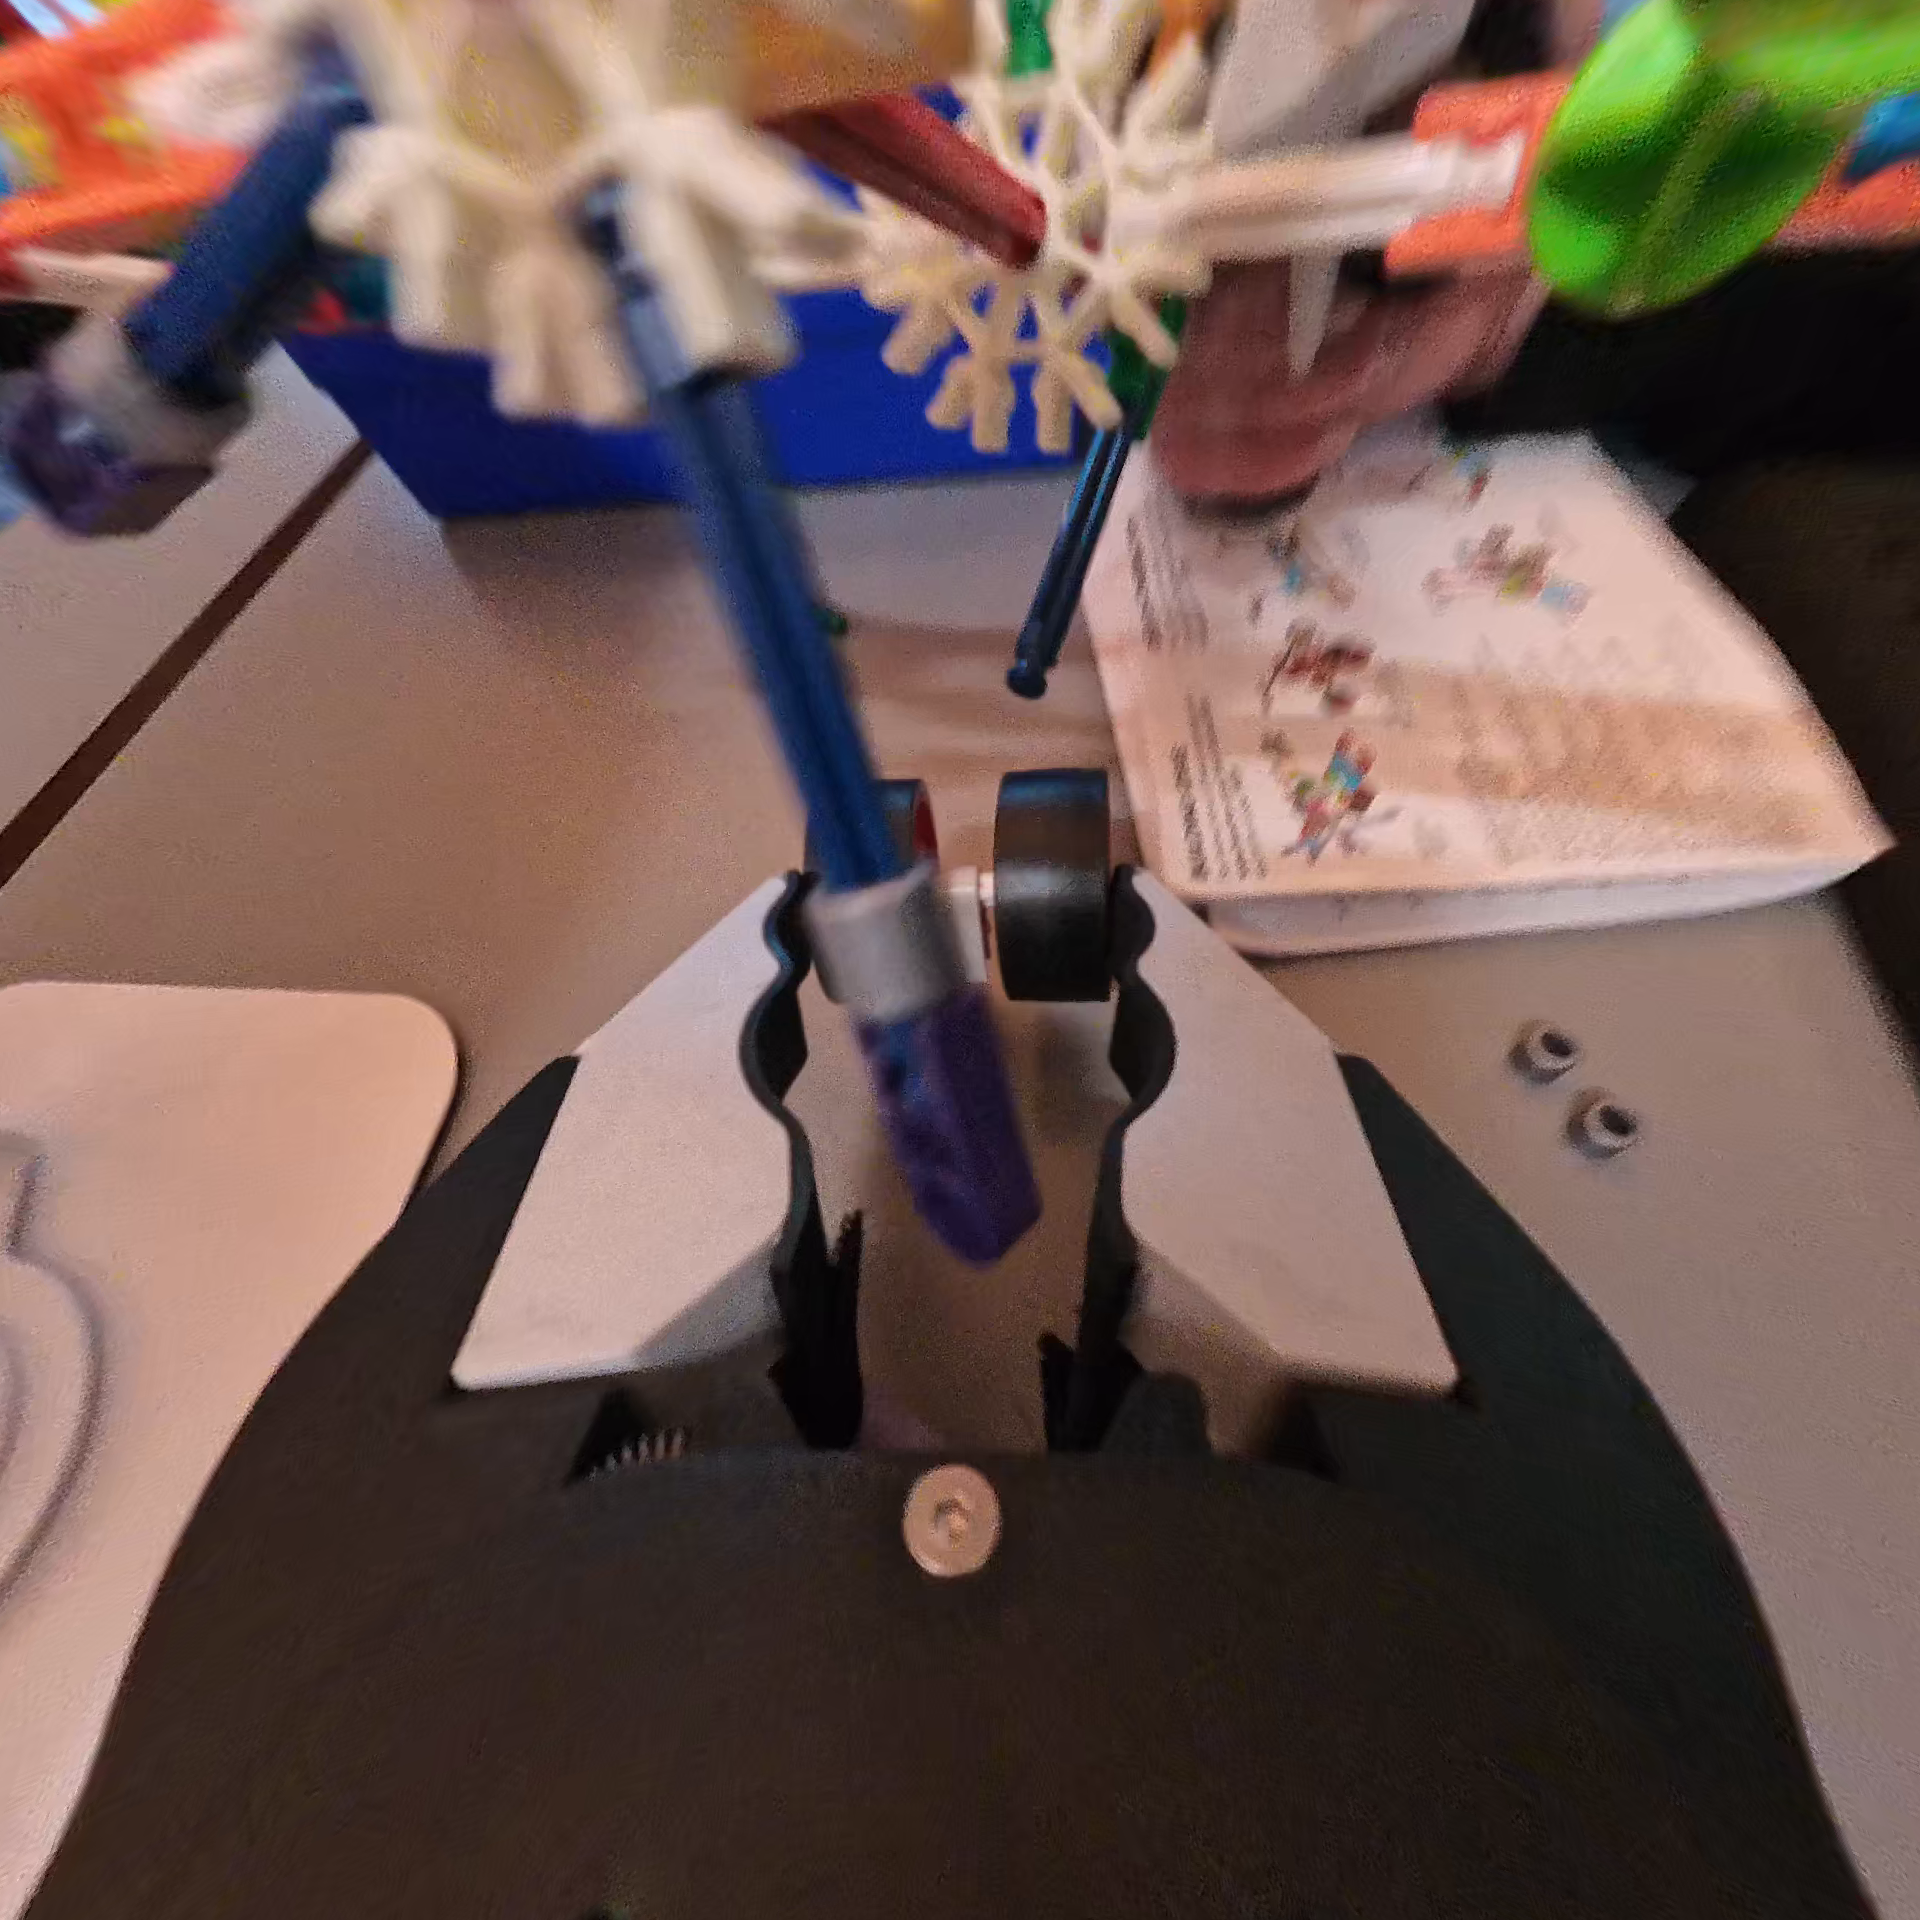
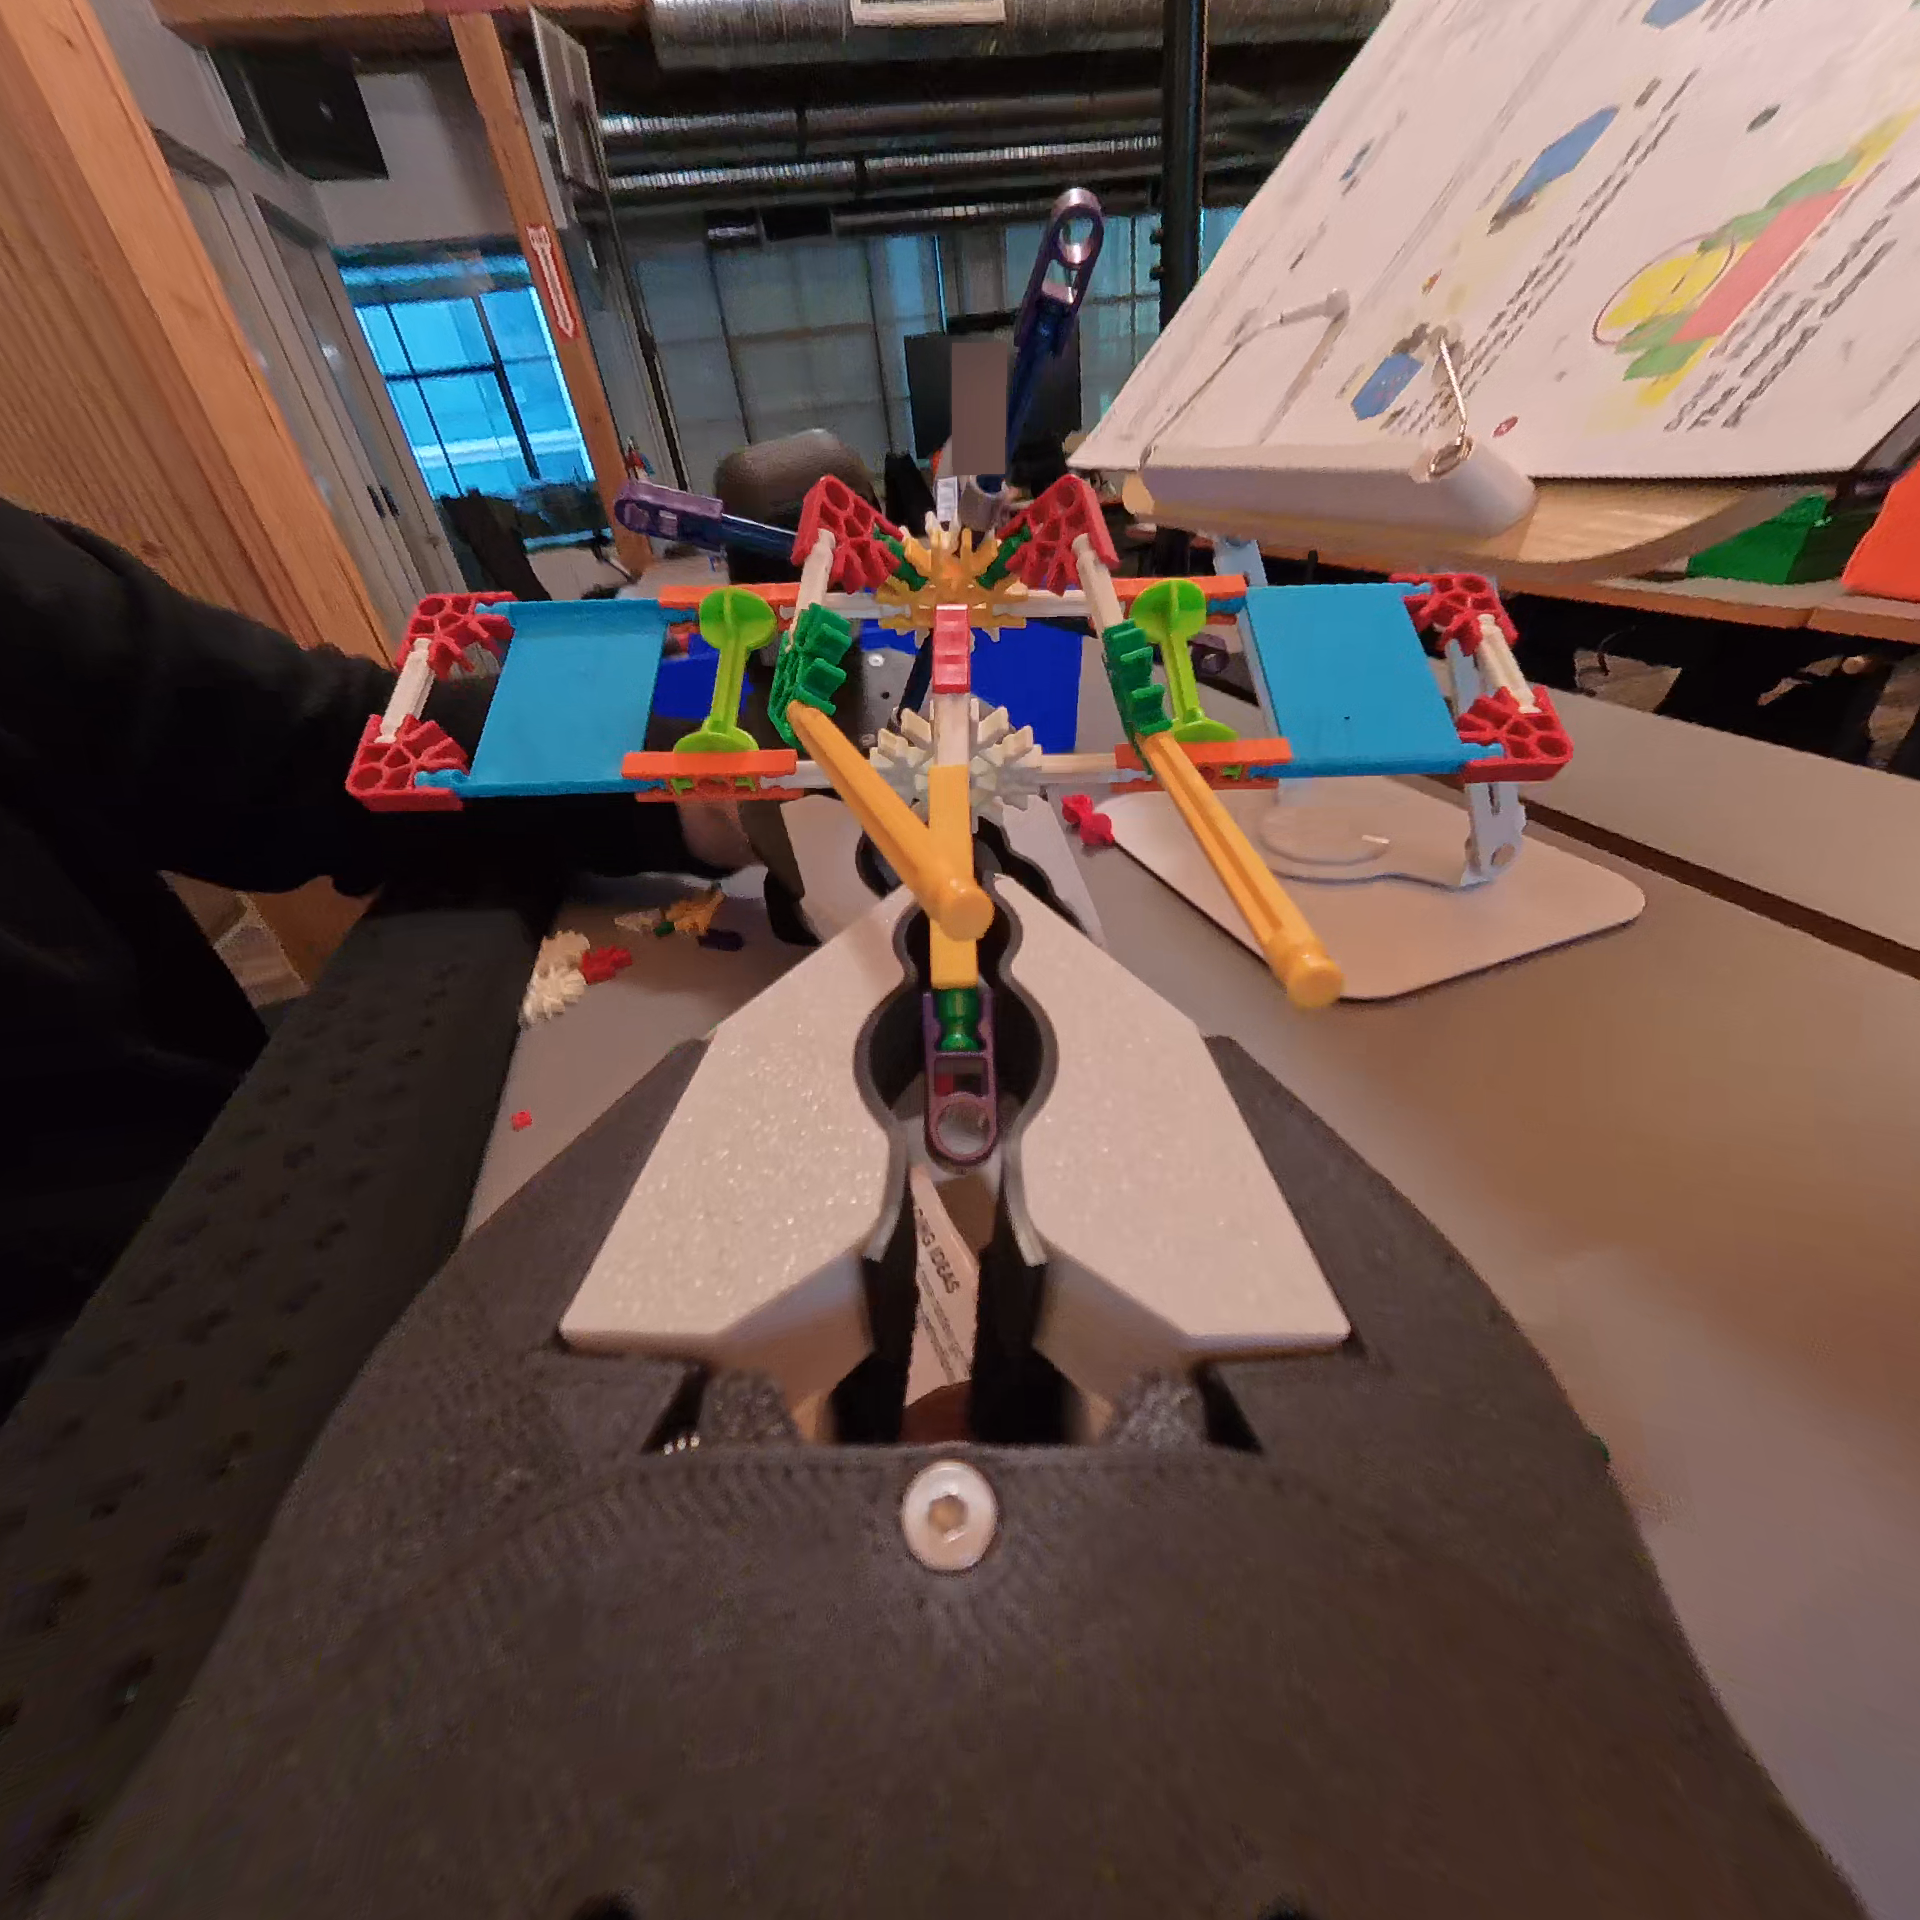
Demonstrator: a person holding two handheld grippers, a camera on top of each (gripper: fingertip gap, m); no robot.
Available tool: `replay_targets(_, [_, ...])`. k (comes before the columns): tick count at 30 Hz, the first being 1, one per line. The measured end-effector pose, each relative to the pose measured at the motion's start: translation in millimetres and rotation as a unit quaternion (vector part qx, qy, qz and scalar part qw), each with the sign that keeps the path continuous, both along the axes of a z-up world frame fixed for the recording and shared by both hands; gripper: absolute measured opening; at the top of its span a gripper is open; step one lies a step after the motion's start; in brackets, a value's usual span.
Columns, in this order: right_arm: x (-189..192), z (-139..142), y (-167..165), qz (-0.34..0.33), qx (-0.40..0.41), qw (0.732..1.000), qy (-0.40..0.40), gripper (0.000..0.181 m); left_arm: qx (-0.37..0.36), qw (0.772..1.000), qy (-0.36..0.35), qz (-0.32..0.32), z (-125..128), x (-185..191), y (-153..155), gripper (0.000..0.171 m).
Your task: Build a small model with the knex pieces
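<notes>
The right gripper [image 2: 961, 935] is closed tight on the yellow rod [image 2: 951, 831] of the toy plane [image 2: 951, 665], in the middle of the frame. The left gripper [image 1: 961, 904] looks closed on a wheel [image 1: 1049, 899] and grey sleeve [image 1: 883, 945] on a blue rod [image 1: 769, 623], mid-frame. The plane looks light and snaps apart easily, so hold a stiff rod.

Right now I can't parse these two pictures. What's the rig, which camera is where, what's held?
No robot: a person holds a two-finger tool in each hand, each with a camera looking along its fingers. The left view shows the left tool bracketing a black wheel; gripped or not, I cannot tell. The right tool is shut on the yellow rod of a colourful toy model. On the grey table: a booklet, a blue bin, two small grey pieces.
</notes>
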State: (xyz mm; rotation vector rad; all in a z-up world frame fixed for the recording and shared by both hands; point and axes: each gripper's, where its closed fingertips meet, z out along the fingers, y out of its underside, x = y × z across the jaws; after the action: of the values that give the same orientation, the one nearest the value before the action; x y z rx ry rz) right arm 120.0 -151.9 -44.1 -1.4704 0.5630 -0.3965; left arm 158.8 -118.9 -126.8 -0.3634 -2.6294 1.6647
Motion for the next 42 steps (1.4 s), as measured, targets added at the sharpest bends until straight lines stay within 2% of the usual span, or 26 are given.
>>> replay_targets(3, [-3, 13, -3, -0.002, 0.024, 1.000, -0.016, 0.003, -0.082, 0.992, 0.093, -0.025, 32, -5, 4, 0.055])
replay_targets(7, [-8, 34, -5, -0.007, 0.063, 0.997, -0.041, 0.003, -0.171, 0.962, 0.204, -0.060, 68, -10, 11, 0.056])
replay_targets(10, [-11, 44, -5, -0.007, 0.075, 0.996, -0.055, 0.003, -0.214, 0.931, 0.282, -0.087, 89, -15, 16, 0.055])
replay_targets(13, [-13, 49, -4, -0.011, 0.079, 0.995, -0.061, 0.003, -0.235, 0.912, 0.319, -0.105, 103, -17, 20, 0.055])
replay_targets(24, [-16, 57, -1, -0.013, 0.091, 0.993, -0.067, 0.003, -0.307, 0.880, 0.351, -0.084, 142, 2, 26, 0.055])
replay_targets(30, [-18, 70, 0, -0.015, 0.136, 0.987, -0.084, 0.002, -0.341, 0.859, 0.374, -0.078, 161, -1, 23, 0.055])
replay_targets(34, [-17, 75, -1, -0.025, 0.159, 0.983, -0.092, 0.003, -0.359, 0.842, 0.395, -0.071, 170, -3, 16, 0.055])
replay_targets(36, [-17, 77, -3, -0.033, 0.165, 0.981, -0.098, 0.002, -0.364, 0.839, 0.399, -0.068, 174, -6, 12, 0.059])
replay_targets(42, [-18, 82, -10, -0.047, 0.175, 0.978, -0.105, 0.003, -0.371, 0.829, 0.414, -0.065, 179, -11, 4, 0.055])
